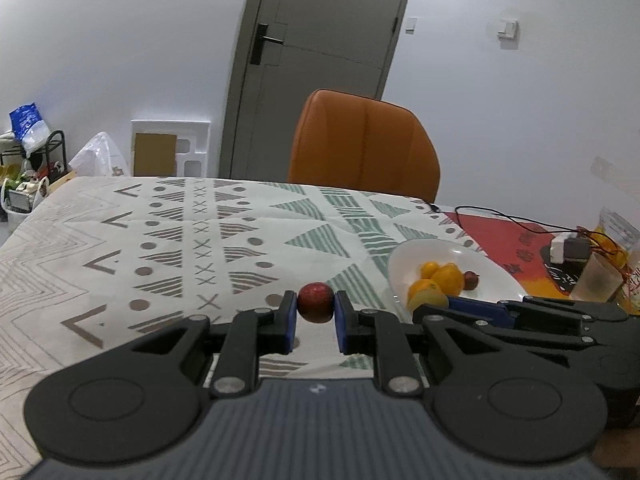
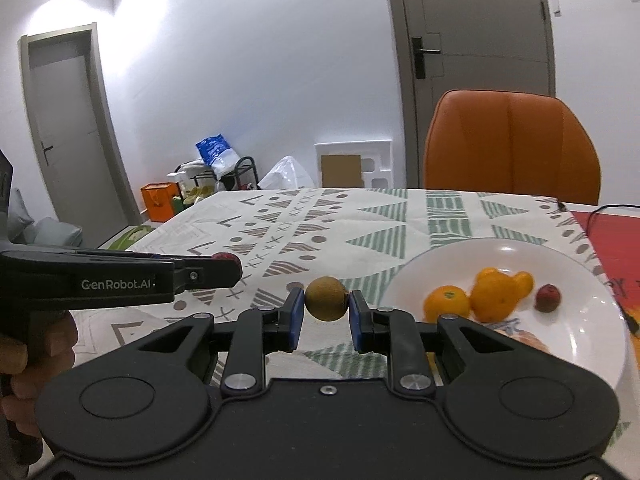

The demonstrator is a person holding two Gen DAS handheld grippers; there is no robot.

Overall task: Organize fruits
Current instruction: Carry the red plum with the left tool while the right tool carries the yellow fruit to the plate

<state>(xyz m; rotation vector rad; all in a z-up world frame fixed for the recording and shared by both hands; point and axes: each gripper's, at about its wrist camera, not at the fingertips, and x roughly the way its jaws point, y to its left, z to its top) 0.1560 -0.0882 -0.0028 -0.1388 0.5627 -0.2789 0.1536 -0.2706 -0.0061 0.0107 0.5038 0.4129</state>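
Left gripper (image 1: 316, 312) pinching small red fruit (image 1: 315, 302), right gripper (image 2: 325, 312) pinching brownish-green fruit (image 2: 326, 299), both above tablecloth near white plate (image 2: 560, 256) by right edge; probably best lowering gently before letting go

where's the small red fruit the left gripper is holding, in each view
Left wrist view: the small red fruit sits low at centre, clamped in the left gripper.
Right wrist view: only its top peeks over that gripper's finger, at mid-left.
Shared landmark: the white plate of oranges, right of the fruit in both.
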